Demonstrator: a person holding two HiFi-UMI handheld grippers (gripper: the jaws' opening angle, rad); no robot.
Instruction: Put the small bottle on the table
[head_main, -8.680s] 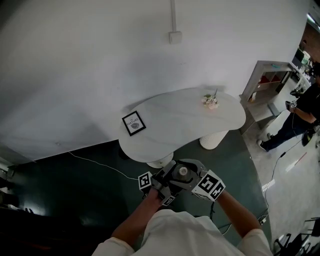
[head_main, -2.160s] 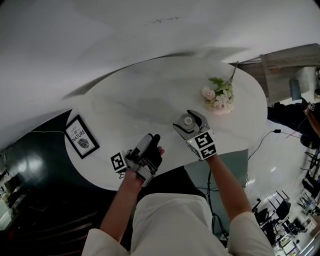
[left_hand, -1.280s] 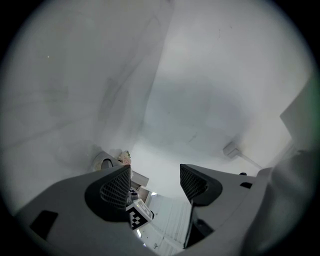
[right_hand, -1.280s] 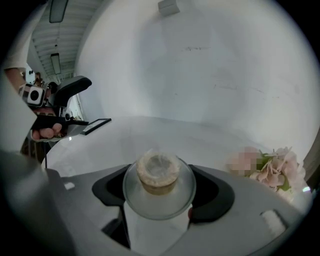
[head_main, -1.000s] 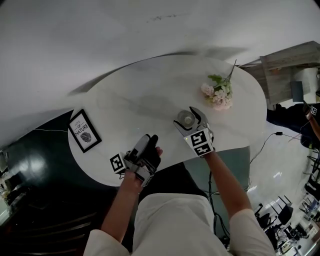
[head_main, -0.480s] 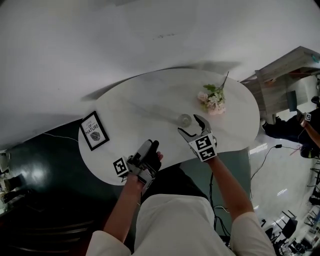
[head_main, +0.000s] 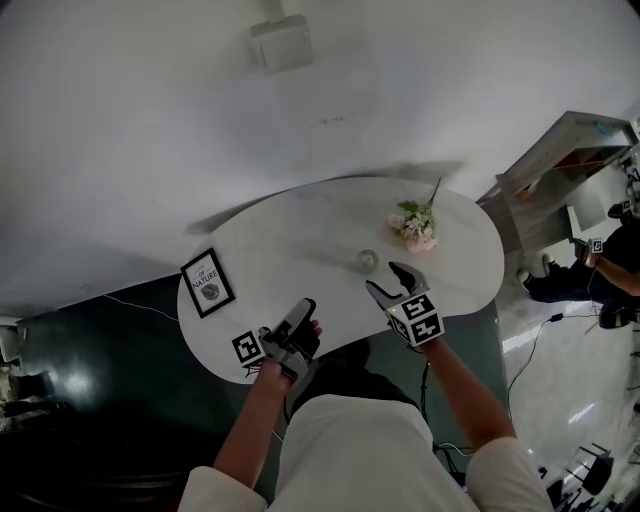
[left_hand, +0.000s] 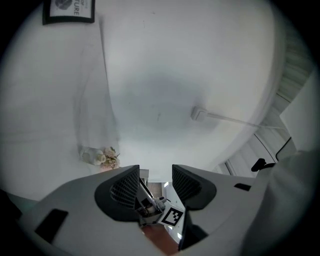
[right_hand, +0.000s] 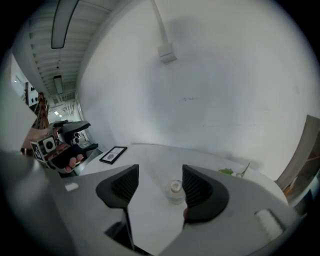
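Note:
The small clear bottle (head_main: 368, 260) with a pale cap stands upright on the white kidney-shaped table (head_main: 300, 240), near its middle. My right gripper (head_main: 385, 278) hovers just short of the bottle, apart from it. In the right gripper view the bottle (right_hand: 174, 191) shows beyond the gap of the right gripper (right_hand: 160, 186), whose jaws are open. They have just been closing, with nothing between them. My left gripper (head_main: 304, 306) hangs over the table's near edge. The left gripper (left_hand: 155, 176) is open and empty, and its jaws have also just been closing.
A small bunch of pale flowers (head_main: 415, 225) lies right of the bottle. A black picture frame (head_main: 209, 283) sits at the table's left end. A white wall with a junction box (head_main: 281, 43) backs the table. A shelf unit (head_main: 560, 160) and a person (head_main: 610, 250) are at right.
The right gripper has pulled back and up from around the bottle, which stays standing on the table. The left gripper has risen too. Both pairs of jaws stand narrower.

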